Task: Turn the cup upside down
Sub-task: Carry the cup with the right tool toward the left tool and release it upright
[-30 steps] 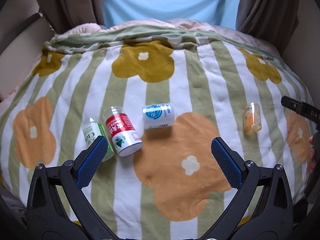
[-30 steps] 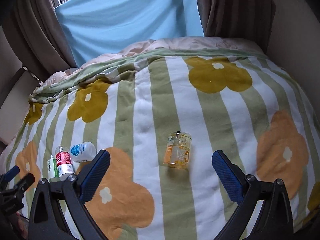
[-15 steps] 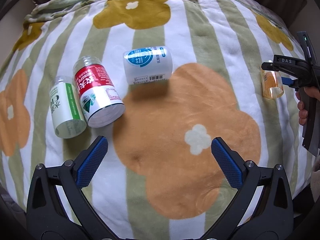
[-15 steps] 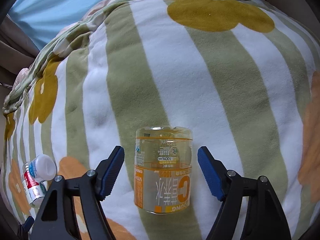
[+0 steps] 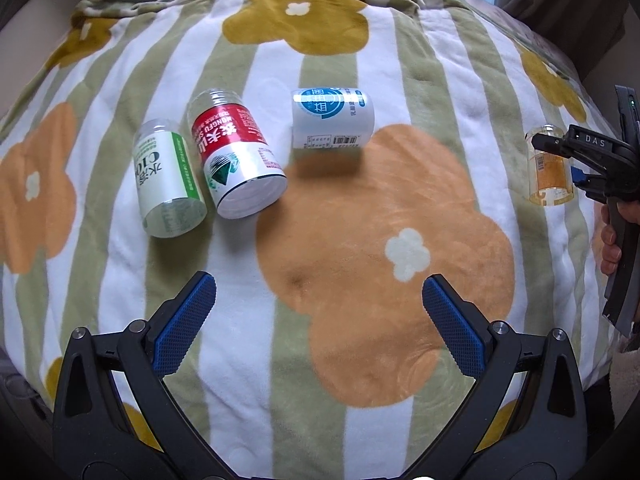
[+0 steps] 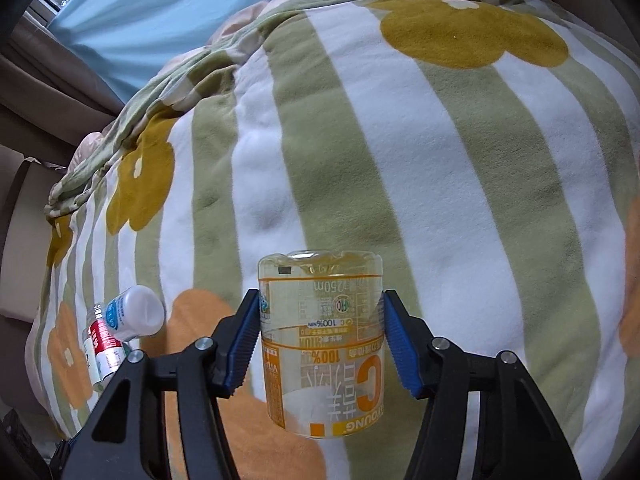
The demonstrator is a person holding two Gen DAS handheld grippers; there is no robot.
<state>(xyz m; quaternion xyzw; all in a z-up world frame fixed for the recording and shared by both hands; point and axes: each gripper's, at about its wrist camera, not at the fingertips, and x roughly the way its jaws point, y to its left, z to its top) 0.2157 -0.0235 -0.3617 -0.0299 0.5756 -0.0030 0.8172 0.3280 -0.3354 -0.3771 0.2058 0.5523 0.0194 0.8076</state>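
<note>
The right gripper (image 6: 322,334) has its blue pads pressed on both sides of the clear orange-printed cup (image 6: 322,346), which lies on the blanket (image 6: 420,140). The left gripper (image 5: 318,304) hangs wide open, holding nothing; three more cups lie at its 11 to 12 o'clock, the orange cup at 2 o'clock.

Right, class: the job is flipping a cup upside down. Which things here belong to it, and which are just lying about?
Part of the job:
- clear orange-printed cup
- right tongs, closed on it

Just lying about:
- green-label cup
- red-label cup
- blue-label cup
- left tongs, open
- flowered blanket
</note>
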